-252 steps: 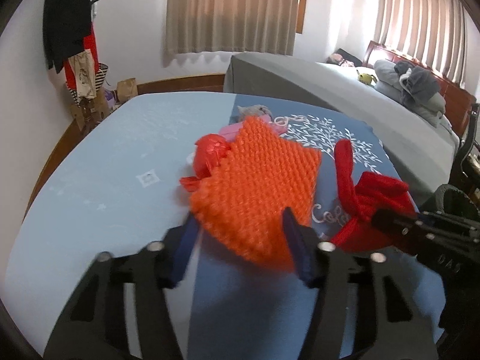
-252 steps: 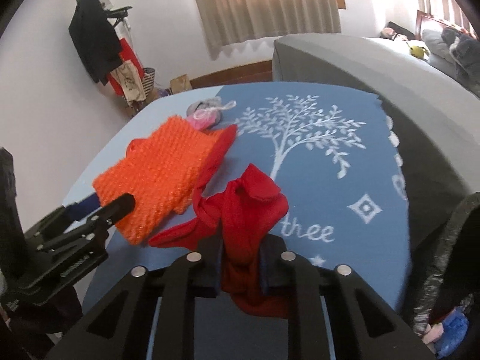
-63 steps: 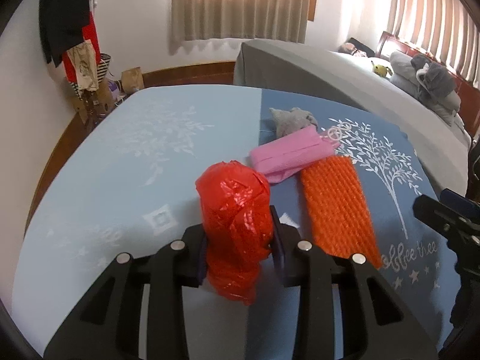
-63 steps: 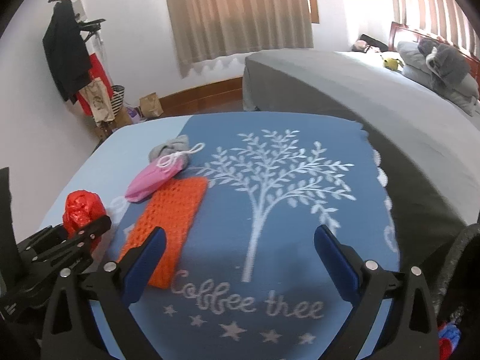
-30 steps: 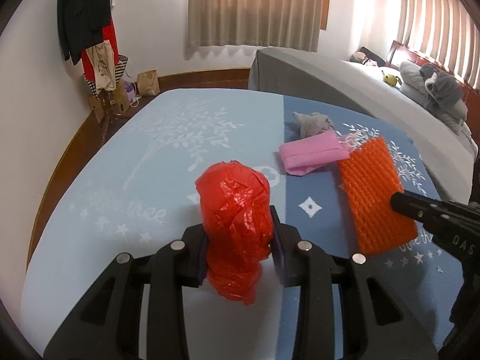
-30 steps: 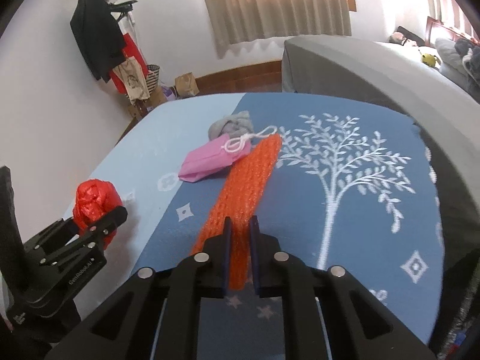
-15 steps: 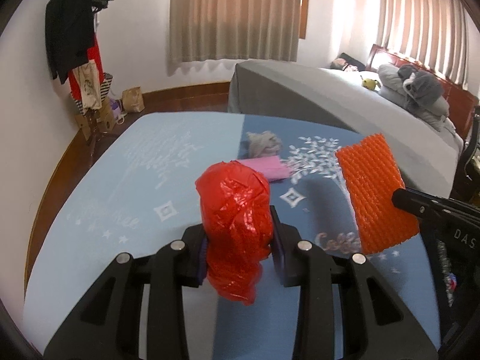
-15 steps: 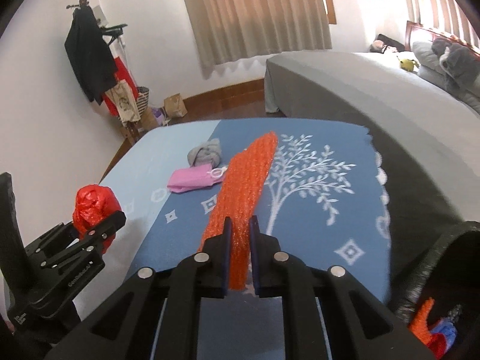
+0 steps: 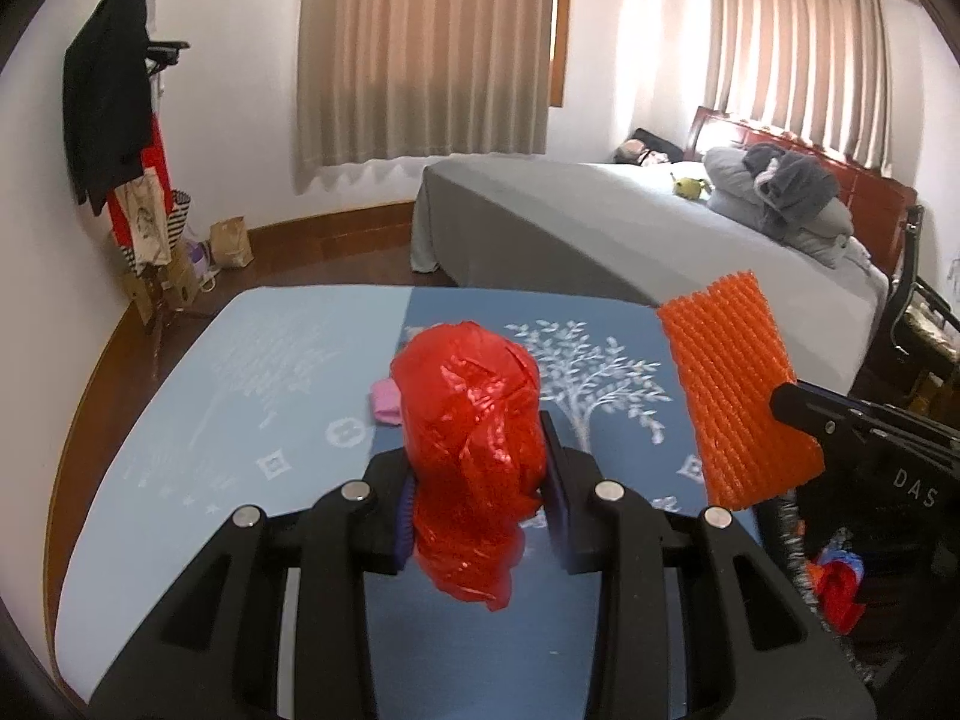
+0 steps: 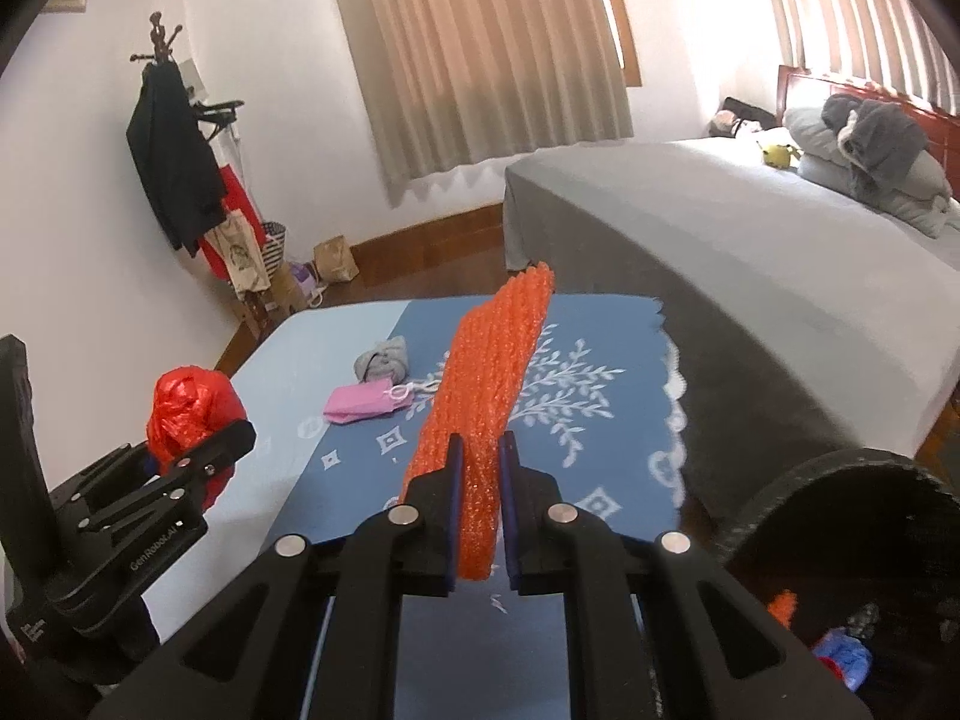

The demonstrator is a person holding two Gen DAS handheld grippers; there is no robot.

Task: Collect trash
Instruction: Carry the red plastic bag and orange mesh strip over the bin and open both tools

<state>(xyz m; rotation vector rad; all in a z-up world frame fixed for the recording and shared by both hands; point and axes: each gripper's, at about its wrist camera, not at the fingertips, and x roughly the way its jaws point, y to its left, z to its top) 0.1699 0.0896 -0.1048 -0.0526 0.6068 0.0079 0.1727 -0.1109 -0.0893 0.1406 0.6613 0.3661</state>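
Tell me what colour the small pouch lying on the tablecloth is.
Pink, with a white drawstring; the pouch shows best in the right wrist view.

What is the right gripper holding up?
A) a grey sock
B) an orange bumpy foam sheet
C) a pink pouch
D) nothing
B: the right gripper is shut on the orange foam sheet, lifted off the table, while the pink pouch lies on the blue tablecloth.

The right gripper pinches an orange foam net raised above the blue tabletop. At left, the left gripper clamps a red plastic bag. A pink pouch lies beside a grey bundle.
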